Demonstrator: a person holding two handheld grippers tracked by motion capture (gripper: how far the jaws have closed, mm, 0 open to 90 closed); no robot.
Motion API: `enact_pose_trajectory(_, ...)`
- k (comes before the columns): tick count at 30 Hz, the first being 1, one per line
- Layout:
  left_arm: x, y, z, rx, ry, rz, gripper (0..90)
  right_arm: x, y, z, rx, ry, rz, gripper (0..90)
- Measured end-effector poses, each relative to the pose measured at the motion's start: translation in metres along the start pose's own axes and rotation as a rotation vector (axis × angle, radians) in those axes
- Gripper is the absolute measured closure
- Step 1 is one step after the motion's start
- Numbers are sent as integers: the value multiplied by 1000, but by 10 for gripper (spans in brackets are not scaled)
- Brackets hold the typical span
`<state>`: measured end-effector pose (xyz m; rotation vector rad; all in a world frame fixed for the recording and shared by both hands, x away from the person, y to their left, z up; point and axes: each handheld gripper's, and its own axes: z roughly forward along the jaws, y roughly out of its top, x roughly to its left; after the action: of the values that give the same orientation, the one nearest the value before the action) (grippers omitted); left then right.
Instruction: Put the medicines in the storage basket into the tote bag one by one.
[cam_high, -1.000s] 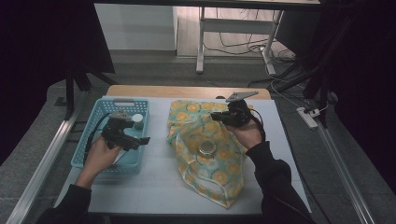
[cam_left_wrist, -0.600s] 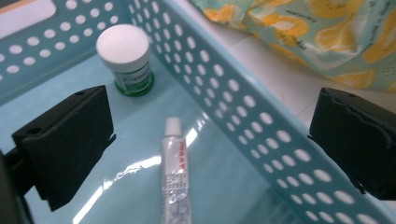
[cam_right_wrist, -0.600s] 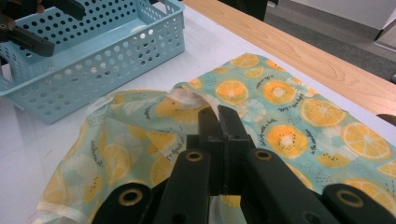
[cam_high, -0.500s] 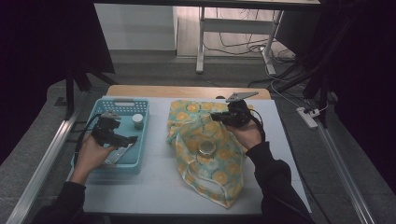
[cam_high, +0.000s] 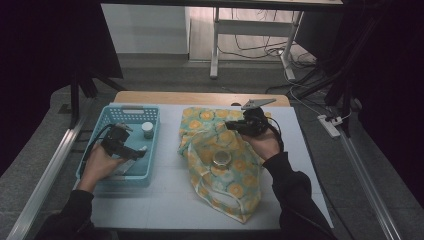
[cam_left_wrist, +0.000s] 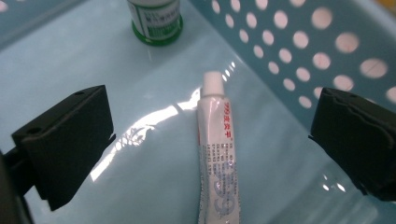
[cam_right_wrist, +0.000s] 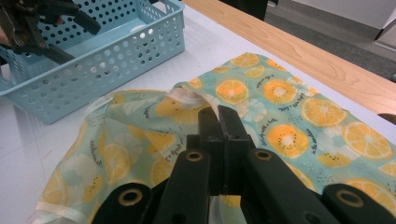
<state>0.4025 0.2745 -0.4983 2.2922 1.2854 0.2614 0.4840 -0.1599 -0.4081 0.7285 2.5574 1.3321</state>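
Note:
My left gripper (cam_high: 134, 152) hangs low inside the blue basket (cam_high: 130, 111), jaws wide open. Between them a white tube (cam_left_wrist: 215, 140) with red print lies flat on the basket floor (cam_left_wrist: 140, 177), untouched. A small white bottle with a green base (cam_left_wrist: 156, 21) stands farther in, also seen from above (cam_high: 147, 130). My right gripper (cam_high: 233, 125) is shut on the raised rim of the orange-slice patterned cloth bag (cam_high: 235, 185); its jaws (cam_right_wrist: 218, 119) are pressed together over the cloth (cam_right_wrist: 280, 93). A round metal tin (cam_high: 221, 159) rests on the bag.
The basket (cam_right_wrist: 93, 60) sits at the left of the white table top (cam_high: 170, 200), the bag in the middle. A wooden strip (cam_high: 200, 98) runs along the far edge. A metal rail (cam_high: 45, 175) borders the left side.
My left hand has sunk and drifted left, deeper into the basket. The right hand and the bag have stayed where they were.

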Motion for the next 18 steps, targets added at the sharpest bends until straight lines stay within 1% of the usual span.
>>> enact_pose_trajectory(2, 0, 0, 4, 25, 4, 15, 0, 0, 0, 0, -1, 0, 0, 900)
enact_pose_trajectory(8, 2, -3, 14, 101, -5, 18, 0, 1, 0, 0, -1, 1, -2, 900)
enact_pose_trajectory(10, 1, -3, 18, 141, 10, 23, 0, 1, 0, 0, -1, 2, -3, 900)
enact_pose_trajectory(13, 0, -3, 22, 179, 21, 19, 0, 1, 0, 0, -1, 2, -2, 900)
enact_pose_trajectory(15, -2, -2, 25, 203, 51, 27, 26, 1, 0, 0, -2, 3, -2, 900)
enact_pose_trajectory(16, -3, -3, 26, 223, 62, 40, 45, 1, 0, 0, -2, 3, -2, 900)
enact_pose_trajectory(17, -3, -3, 26, 222, 44, 37, 68, 1, 0, 0, -1, 2, -3, 900)
enact_pose_trajectory(18, -3, -2, 25, 221, 13, 29, 111, 1, 0, 0, -1, 3, -2, 900)
